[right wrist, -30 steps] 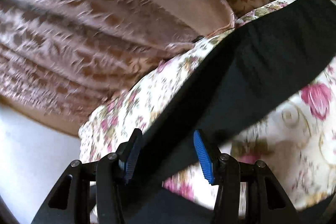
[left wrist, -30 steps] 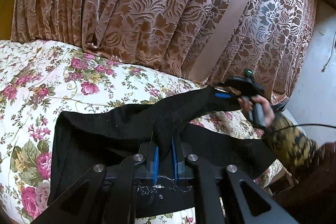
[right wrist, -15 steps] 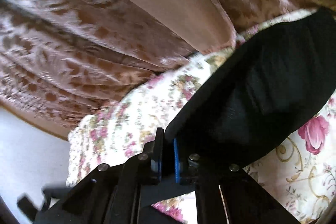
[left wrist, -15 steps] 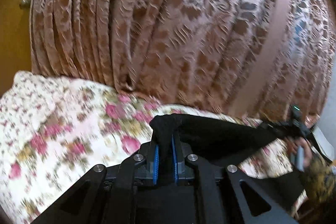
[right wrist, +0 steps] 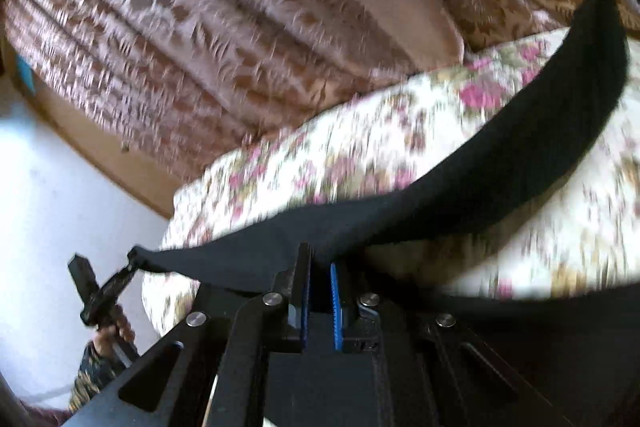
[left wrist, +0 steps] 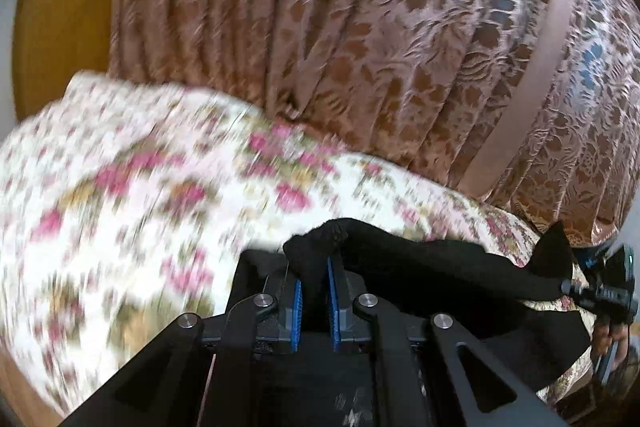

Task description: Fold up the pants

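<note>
Fingers (left wrist: pixel 297 301) of both grippers seemingly clenched on black pants (left wrist: pixel 440 267), cloth pinched between pads.

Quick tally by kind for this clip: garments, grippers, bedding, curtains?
Pants: 1
Grippers: 2, left and right, both shut on the pants
Floral bedspread: 1
Brown curtain: 1
Total: 5

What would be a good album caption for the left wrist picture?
Left claw pinches black pants above a floral bedspread, right claw gripping the far end.
</note>
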`<move>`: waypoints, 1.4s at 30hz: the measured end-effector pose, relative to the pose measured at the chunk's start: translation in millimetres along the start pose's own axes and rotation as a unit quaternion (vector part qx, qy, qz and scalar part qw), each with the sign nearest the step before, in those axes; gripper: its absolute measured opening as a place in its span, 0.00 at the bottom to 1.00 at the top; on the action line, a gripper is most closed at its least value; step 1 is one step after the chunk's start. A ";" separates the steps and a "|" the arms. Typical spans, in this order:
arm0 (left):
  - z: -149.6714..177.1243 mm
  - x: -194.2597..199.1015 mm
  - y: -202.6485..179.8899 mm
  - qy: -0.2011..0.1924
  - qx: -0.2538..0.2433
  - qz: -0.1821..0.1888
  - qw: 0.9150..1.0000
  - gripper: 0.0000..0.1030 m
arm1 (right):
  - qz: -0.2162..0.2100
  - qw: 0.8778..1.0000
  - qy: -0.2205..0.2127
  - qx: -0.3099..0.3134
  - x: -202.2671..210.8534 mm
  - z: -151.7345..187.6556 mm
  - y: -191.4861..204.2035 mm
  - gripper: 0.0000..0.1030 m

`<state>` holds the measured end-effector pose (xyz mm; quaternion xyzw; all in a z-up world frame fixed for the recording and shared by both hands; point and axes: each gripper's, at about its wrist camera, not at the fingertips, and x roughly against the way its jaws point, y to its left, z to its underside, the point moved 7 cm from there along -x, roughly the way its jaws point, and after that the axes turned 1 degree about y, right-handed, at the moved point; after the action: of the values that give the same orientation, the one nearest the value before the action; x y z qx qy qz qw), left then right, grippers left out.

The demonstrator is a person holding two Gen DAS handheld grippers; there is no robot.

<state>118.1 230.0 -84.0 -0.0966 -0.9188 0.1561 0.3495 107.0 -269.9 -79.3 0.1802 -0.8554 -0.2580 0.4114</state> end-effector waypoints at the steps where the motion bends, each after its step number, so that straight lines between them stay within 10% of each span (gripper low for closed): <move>1: 13.6 -1.0 8.2 0.011 0.014 -0.001 1.000 0.10 | 0.007 1.000 0.010 0.008 -3.3 13.9 2.2 0.08; 7: 89.2 -7.7 60.7 0.078 0.143 -0.023 0.986 0.15 | 0.032 0.997 0.074 0.008 -27.8 86.5 -7.7 0.07; 16: 111.3 24.4 61.6 0.037 0.324 0.129 0.936 0.33 | 0.050 0.995 0.084 -0.005 -46.6 102.9 -26.6 0.07; 29: 65.8 -10.6 39.7 0.050 0.259 0.082 0.961 0.06 | 0.041 0.998 0.056 0.001 -33.4 94.3 -18.7 0.06; 42: 93.2 -6.9 60.0 0.075 0.273 0.063 0.957 0.06 | 0.028 0.995 0.064 0.066 11.2 128.2 22.7 0.05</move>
<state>64.6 263.5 -175.3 -0.0663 -0.8041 0.4154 0.4201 -4.0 -220.0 -126.8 0.1987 -0.8473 -0.1770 0.4597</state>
